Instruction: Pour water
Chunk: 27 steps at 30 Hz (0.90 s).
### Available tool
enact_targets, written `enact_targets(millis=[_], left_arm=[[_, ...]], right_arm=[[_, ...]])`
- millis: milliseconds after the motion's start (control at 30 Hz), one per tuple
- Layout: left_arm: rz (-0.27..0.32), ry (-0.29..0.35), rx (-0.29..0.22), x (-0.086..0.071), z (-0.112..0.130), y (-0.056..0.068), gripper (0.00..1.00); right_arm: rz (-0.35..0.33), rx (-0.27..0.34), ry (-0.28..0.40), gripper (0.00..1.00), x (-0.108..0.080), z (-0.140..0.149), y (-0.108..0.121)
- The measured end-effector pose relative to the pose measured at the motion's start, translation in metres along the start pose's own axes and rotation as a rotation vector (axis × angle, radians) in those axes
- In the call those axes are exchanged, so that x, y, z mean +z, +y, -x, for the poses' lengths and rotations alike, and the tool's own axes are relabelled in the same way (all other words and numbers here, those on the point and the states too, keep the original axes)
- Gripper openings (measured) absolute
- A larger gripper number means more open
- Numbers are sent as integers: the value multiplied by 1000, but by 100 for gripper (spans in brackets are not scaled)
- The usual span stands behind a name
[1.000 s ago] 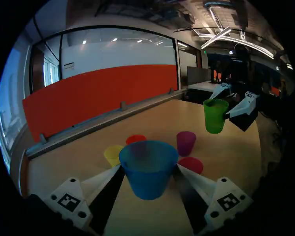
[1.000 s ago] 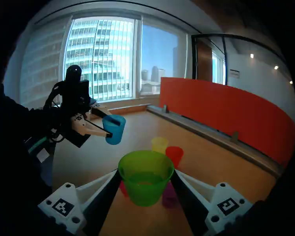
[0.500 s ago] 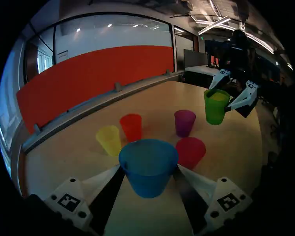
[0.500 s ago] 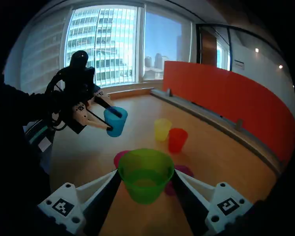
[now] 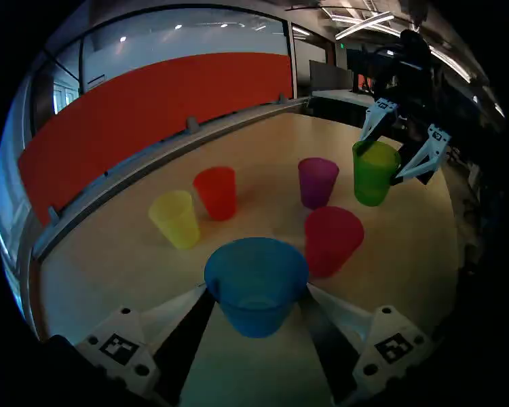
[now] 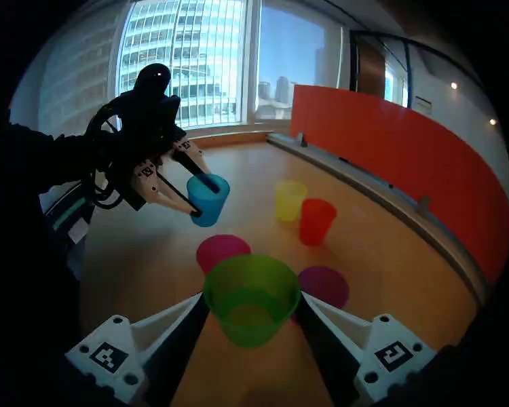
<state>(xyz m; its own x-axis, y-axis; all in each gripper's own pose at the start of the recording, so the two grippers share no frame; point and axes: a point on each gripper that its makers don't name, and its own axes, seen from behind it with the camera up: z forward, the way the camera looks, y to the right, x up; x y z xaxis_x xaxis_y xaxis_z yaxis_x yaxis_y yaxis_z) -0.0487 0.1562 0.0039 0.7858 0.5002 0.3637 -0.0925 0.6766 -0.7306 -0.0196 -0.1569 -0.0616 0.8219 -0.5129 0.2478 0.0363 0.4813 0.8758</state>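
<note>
In the left gripper view my left gripper (image 5: 256, 293) is shut on a blue cup (image 5: 256, 283), held upright above the wooden table (image 5: 119, 264). Farther off, the green cup (image 5: 374, 172) hangs in the right gripper (image 5: 383, 168). In the right gripper view my right gripper (image 6: 252, 311) is shut on that green cup (image 6: 252, 306), which holds some liquid. Across the table the left gripper (image 6: 201, 197) carries the blue cup (image 6: 208, 199). Both cups hang above the table.
Yellow (image 5: 176, 218), orange-red (image 5: 216, 192), purple (image 5: 317, 182) and magenta (image 5: 331, 240) cups stand on the table between the grippers. A raised rail and an orange wall panel (image 5: 153, 108) run along the far edge. A person's dark sleeve (image 6: 44, 163) is at the left.
Both grippers have tipped downward, so more of the table and the four standing cups show. The held cups have come closer to each other and stay gripped.
</note>
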Motion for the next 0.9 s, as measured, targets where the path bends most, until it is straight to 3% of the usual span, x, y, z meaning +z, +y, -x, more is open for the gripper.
enact_targets(millis=[300, 900], left_arm=[[23, -41, 33, 16, 11, 5, 84], [38, -52, 19, 28, 27, 10, 84]], right_arm=[[-14, 3, -24, 91, 10, 12, -3], [-17, 18, -32, 91, 21, 22, -6]])
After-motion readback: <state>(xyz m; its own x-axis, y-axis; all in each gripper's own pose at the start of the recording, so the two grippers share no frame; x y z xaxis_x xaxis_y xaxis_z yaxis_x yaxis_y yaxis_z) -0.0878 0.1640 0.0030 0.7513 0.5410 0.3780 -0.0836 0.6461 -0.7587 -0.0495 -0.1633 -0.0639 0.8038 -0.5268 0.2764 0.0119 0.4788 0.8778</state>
